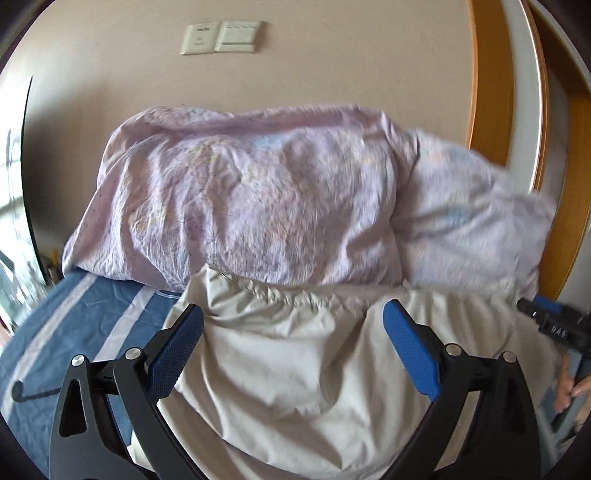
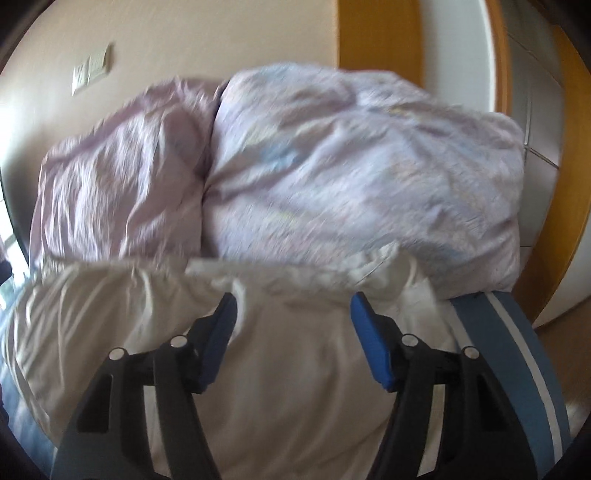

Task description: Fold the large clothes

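Nearest to both cameras lies the cream garment [image 1: 295, 354], a pale piece of clothing with a gathered, elastic-looking band along its far edge. It is spread on the bed, over the blue striped sheet [image 1: 74, 325], and its band touches the lilac bedding [image 1: 236, 192] piled at the far side of the bed, against the wall.

The left gripper [image 1: 293, 332] has its jaws spread wide and holds nothing; the cloth is seen between the blue pads but they do not press on it. The right gripper [image 2: 293, 325] is also released, with a narrower gap, and nothing is pinched in it. Its view is blurred, so fine detail is uncertain.

What could go wrong, in my judgement: both grippers are free, so the garment may be only loosely laid, and its surface is wrinkled. If a jaw closes on the band now, it could also catch the lilac bedding or the sheet below, and the fold would drag them along. Slippery cloth may also slide out of a shallow pinch.

Around: a wall switch plate [image 1: 221, 37] above the bedding, and an orange wooden frame [image 2: 376, 33] beyond the bed's right edge. The bedding pile blocks any push of the garment farther toward the wall.
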Action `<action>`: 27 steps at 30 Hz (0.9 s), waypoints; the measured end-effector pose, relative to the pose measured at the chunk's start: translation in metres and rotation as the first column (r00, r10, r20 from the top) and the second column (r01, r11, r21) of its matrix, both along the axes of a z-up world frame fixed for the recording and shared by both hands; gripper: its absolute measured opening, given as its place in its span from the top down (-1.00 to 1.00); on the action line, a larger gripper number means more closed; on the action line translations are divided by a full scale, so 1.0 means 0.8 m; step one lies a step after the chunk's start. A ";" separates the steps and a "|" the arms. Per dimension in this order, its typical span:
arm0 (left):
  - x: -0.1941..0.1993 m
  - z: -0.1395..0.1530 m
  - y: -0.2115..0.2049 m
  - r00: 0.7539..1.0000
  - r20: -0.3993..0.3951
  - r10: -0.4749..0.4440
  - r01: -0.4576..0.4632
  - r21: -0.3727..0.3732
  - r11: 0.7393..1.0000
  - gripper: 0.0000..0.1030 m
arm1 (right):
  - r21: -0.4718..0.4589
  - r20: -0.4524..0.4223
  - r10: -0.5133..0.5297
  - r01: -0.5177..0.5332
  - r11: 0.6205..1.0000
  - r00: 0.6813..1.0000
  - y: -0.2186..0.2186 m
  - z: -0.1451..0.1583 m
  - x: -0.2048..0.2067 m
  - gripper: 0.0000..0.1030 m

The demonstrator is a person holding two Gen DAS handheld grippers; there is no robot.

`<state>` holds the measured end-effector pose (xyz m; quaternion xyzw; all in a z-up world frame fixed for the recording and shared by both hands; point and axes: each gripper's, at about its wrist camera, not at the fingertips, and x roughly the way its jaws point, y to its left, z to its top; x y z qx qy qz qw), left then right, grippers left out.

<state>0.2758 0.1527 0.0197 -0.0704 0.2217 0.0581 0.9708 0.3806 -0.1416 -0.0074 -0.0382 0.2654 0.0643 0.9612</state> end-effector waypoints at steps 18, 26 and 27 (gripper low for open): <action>0.098 -0.079 0.004 0.946 -0.232 0.226 -0.219 0.057 0.974 -0.97 | -0.148 -0.242 -0.201 0.168 0.975 0.949 0.026 -0.093 0.093 -0.30; 0.060 -0.047 0.023 0.962 -0.207 0.179 -0.181 0.013 0.983 -0.97 | 0.018 -0.134 -0.197 0.202 0.979 0.971 -0.047 -0.046 0.045 -0.17; 0.058 -0.042 0.027 0.963 -0.190 0.190 -0.191 0.014 0.981 -0.97 | 0.027 -0.149 -0.217 0.223 0.974 0.965 -0.059 -0.047 0.048 -0.17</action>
